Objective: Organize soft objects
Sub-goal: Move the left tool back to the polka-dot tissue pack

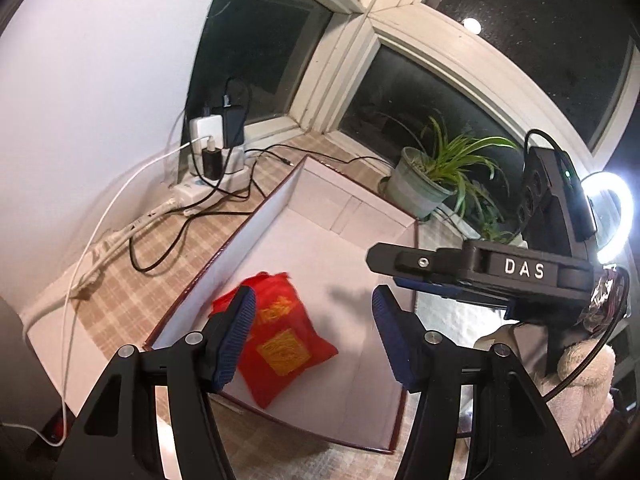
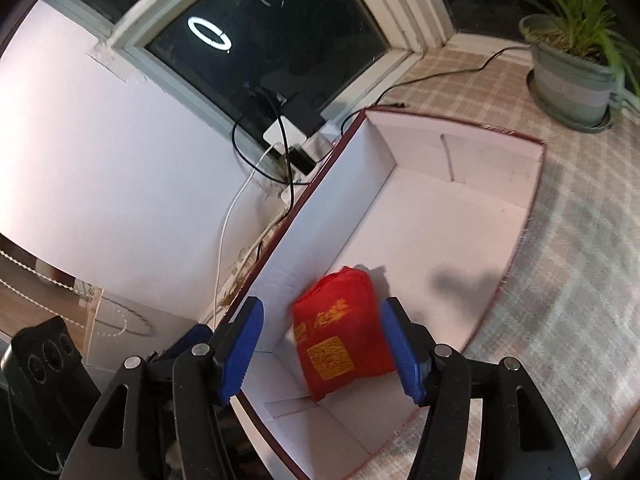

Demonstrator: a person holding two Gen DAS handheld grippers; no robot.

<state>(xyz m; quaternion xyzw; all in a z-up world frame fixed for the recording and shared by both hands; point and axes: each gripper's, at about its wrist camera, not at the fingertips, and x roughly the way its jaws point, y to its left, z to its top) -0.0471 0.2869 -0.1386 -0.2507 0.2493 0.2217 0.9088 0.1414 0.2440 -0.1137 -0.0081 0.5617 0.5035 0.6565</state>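
The red pouch (image 2: 343, 330) lay inside the white box (image 2: 420, 232), at its six o'clock corner against the left wall – both the left gripper (image 1: 310, 334) and right gripper (image 2: 322, 346) hovered above it, jaws apart, gripping nothing

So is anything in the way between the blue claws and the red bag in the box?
Nothing visible. The red bag lies in the white box, and the right gripper hangs open over it with only air between.
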